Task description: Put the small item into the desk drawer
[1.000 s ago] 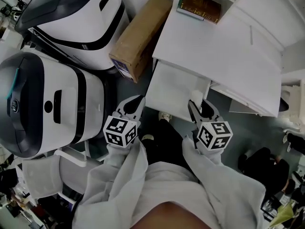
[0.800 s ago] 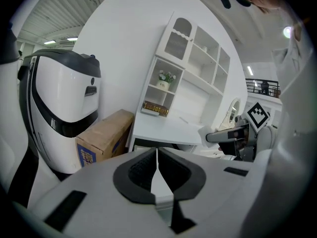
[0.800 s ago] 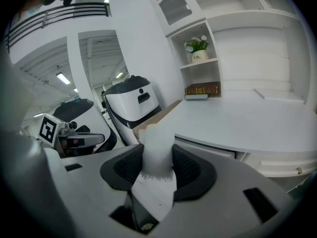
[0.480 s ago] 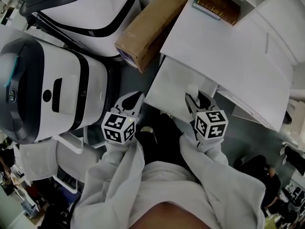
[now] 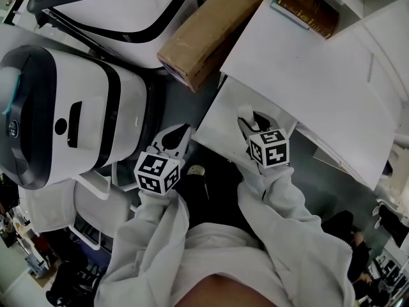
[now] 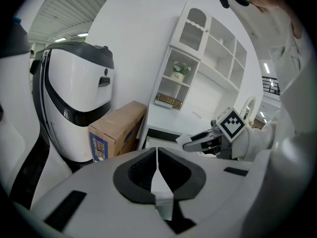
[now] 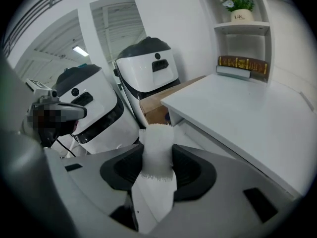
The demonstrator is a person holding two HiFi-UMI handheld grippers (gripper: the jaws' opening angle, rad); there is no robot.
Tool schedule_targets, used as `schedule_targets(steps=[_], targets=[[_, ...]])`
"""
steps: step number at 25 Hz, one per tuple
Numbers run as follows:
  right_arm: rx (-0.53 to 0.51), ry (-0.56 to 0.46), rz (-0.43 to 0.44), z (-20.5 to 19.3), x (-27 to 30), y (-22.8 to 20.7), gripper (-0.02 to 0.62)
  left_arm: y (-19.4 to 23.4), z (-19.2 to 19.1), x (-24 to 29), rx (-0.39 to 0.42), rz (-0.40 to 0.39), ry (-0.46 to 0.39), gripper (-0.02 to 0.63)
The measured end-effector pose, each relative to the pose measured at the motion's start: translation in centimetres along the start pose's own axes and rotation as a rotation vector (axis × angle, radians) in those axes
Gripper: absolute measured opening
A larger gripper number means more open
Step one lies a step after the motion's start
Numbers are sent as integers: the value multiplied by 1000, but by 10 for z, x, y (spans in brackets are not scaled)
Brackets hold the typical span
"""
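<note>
Snugly between right tongs (image 7: pixel 157 156) (white item (image 7: pixel 156 137))

Your left gripper (image 6: pixel 156 151) has its jaws together and empty. Beyond it, your right gripper (image 6: pixel 193 142) hovers by the desk drawer (image 6: pixel 161 141), apparently pinching a small white item (image 6: pixel 183 138).

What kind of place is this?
Probably a robotics lab or workshop with a mock office corner: a white desk with a shelf unit, large white machines beside it, and a cardboard box.
</note>
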State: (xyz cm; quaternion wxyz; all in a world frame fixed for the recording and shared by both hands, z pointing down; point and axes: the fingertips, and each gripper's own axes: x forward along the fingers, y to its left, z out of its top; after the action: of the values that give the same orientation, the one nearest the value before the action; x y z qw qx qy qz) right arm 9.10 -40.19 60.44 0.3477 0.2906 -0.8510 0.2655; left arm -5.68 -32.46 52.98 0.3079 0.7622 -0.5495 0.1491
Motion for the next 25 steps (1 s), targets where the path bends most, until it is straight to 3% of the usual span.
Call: schedule_targets(steps=[15,25], targets=[[-29,171,3,-31,123,-17,189,16,-15,17,-48,51,46,23],[-89,230,-60,-61,181,-32,189,31,-30,10,-92,97,68,25]])
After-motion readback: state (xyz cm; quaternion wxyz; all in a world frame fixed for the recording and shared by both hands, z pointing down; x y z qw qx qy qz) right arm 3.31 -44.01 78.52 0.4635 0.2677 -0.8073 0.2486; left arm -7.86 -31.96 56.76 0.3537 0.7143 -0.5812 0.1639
